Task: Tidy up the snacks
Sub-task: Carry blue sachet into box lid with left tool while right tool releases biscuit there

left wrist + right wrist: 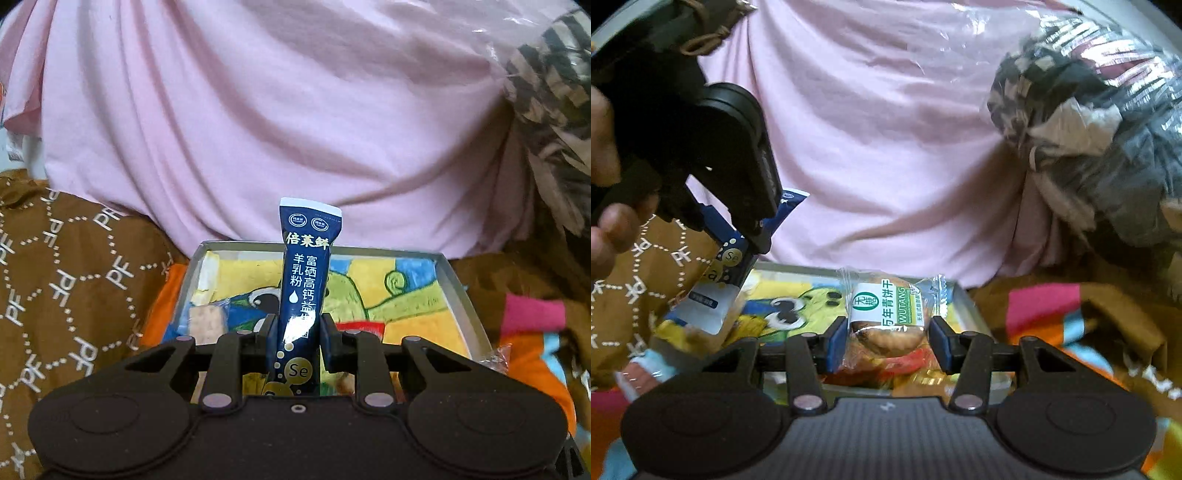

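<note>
My left gripper (297, 325) is shut on a dark blue stick sachet (304, 266) with white Chinese print, which stands upright above a shallow grey tray (458, 291) with a bright cartoon picture on its floor. The right wrist view catches the same left gripper (753, 229) at the upper left, a hand behind it, the sachet (713, 291) hanging out below. My right gripper (888, 339) is shut on a clear-wrapped round biscuit (886, 314) with a green and white label, held over the tray (964, 299). A pale wrapped snack (207, 321) lies in the tray's left corner.
A big pink cloth bundle (277, 110) fills the space behind the tray. Brown fabric with a white letter pattern (55, 277) lies to the left. At the right are a clear bag of dark patterned cloth (1089, 129) and orange and pink fabric (532, 314). Red wrappers (916, 362) lie at the tray's near side.
</note>
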